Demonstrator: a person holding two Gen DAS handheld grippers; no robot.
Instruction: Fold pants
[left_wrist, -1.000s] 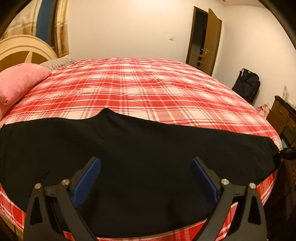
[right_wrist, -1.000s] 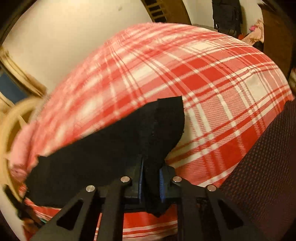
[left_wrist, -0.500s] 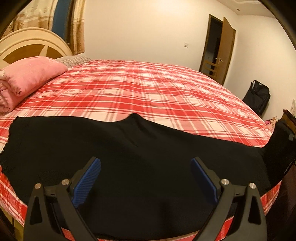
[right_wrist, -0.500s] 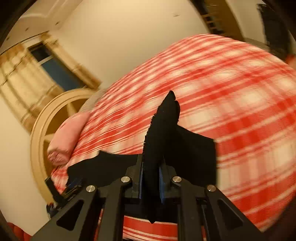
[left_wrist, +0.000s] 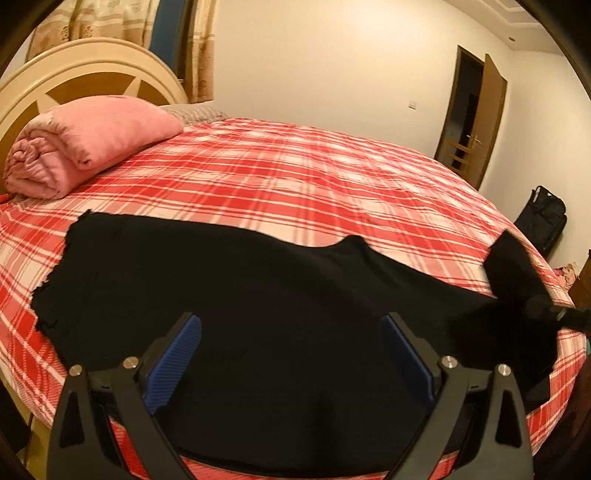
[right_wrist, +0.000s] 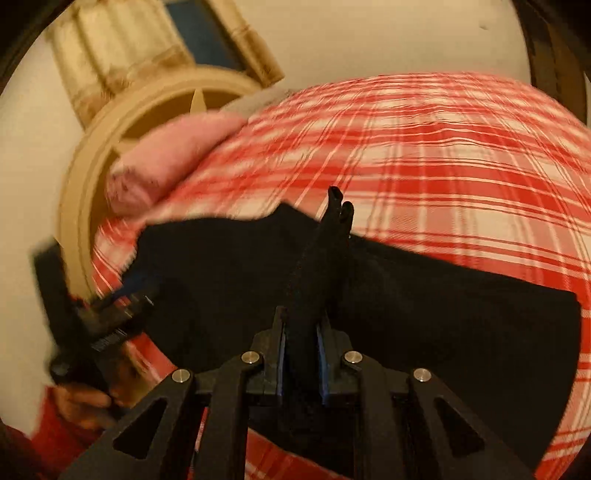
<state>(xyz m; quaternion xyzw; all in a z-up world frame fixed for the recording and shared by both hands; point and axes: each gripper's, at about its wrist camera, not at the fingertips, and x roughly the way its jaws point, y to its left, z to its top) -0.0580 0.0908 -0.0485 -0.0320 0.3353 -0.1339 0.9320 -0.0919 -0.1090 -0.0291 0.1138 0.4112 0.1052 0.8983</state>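
Observation:
Black pants (left_wrist: 258, 295) lie spread along the near edge of a bed with a red plaid sheet (left_wrist: 295, 177). My left gripper (left_wrist: 290, 358) hovers open over their middle, and the cloth passes under its blue pads (left_wrist: 173, 365) without being pinched. My right gripper (right_wrist: 301, 343) is shut on one end of the pants (right_wrist: 443, 325). A ridge of black cloth stands up between its pads. In the left wrist view that lifted end (left_wrist: 513, 266) rises at the right, over the flat part. The left gripper (right_wrist: 122, 306) shows blurred at the left of the right wrist view.
A rolled pink blanket (left_wrist: 88, 144) lies by the cream headboard (left_wrist: 92, 74) at the far left. A hand in a red sleeve (right_wrist: 55, 417) holds the left gripper. A black bag (left_wrist: 543, 221) stands on the floor beyond the bed, near an open door (left_wrist: 476, 118).
The right gripper has swung far to the left with the pants' end, lifting it over the flat part. The left gripper has shifted sideways, so the pants' left hem now shows.

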